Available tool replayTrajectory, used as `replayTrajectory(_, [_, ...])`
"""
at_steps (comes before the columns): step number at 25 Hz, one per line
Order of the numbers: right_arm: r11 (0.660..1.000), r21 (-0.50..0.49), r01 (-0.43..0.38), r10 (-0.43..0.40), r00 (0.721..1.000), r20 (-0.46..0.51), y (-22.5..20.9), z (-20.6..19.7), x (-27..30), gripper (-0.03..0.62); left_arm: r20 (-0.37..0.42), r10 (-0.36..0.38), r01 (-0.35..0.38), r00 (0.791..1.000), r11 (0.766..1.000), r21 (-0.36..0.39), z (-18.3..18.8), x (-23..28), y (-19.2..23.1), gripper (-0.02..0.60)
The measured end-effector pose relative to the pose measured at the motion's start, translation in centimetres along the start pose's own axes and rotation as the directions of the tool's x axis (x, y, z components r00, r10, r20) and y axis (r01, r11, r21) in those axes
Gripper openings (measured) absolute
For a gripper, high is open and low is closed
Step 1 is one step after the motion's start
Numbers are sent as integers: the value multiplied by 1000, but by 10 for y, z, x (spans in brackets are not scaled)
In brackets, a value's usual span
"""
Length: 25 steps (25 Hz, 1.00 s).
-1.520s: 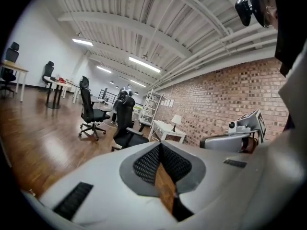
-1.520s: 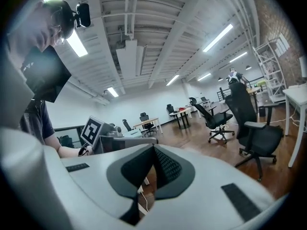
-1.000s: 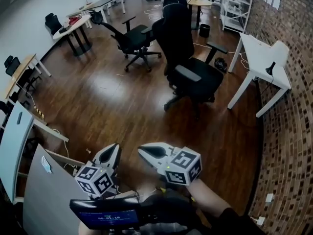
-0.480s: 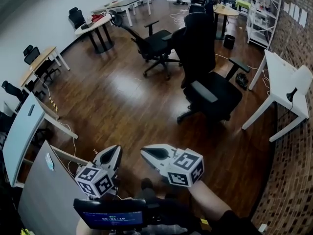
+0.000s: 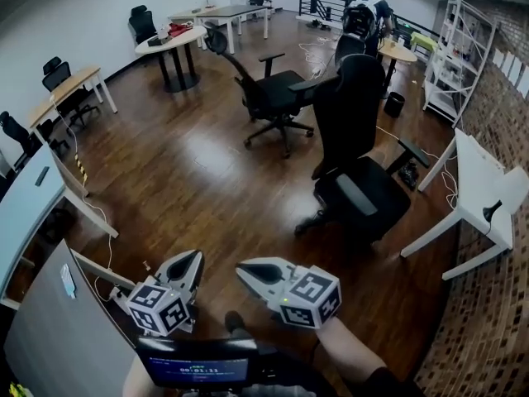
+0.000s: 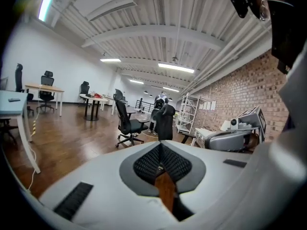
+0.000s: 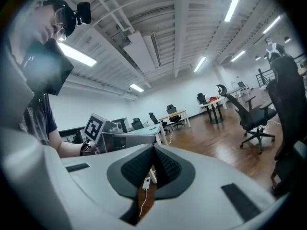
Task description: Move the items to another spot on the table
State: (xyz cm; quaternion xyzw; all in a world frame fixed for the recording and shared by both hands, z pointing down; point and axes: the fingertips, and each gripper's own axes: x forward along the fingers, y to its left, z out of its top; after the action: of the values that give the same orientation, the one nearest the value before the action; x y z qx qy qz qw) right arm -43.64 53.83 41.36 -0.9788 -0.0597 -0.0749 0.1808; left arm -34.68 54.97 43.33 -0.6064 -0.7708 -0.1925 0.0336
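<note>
The room is a large open office with a dark wood floor (image 5: 190, 164), white walls on the left and a brick wall (image 5: 496, 304) on the right. Two black office chairs stand out on the floor, the near chair (image 5: 359, 193) right of centre and the far chair (image 5: 273, 98) behind it. A white table (image 5: 483, 184) stands by the brick wall. A round table (image 5: 169, 44) and long desks line the far left. A white shelf (image 5: 450, 56) stands at the back right, near a person (image 5: 364, 11) with a backpack. Part of a grey tabletop (image 5: 50, 337) fills the lower left corner of the head view.

The items to be moved show in no view. The visible part of the grey tabletop carries only a small pale tag (image 5: 68, 278) that I cannot make out. So whether the items are heavy, soft, slippery or fragile, and where to take hold of them, cannot be judged here. My guess is that the work is not under way and a tabletop bearing the items must first be reached.

The left claw (image 5: 193, 259) and right claw (image 5: 244, 269) are side by side, low in the head view, over the floor and pointing out into the room. Each is pressed together with nothing between its ribbed pads.
</note>
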Motion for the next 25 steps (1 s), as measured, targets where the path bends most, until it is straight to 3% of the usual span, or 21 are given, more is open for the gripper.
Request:
replayTrajectory(5, [999,-19,-38,37,997,-64,-20,18,85,-20,16,37,-36,999,998,-46,17,9,82,0])
replayTrajectory(9, [992,-57,-109,105,991,-80,-22,39,161,-20,57,107,-104,993,993,-61,40,1,156,0])
replayTrajectory(15, [959,-88,-270,256,956,-142,-16,45,256,-20,100,278,-266,955,956,-121,49,-29,240,0])
replayTrajectory(21, [892,-73,-446,423,881,-212,-21,43,333,-20,88,451,-435,888,887,-155,53,-49,306,0])
replayTrajectory(23, [854,-47,-518,497,840,-218,-26,55,354,-20,64,542,-526,838,833,-172,59,-59,326,0])
replayTrajectory(25, [809,-16,-588,569,789,-231,-36,63,381,-20,41,634,-617,773,764,-190,64,-66,352,0])
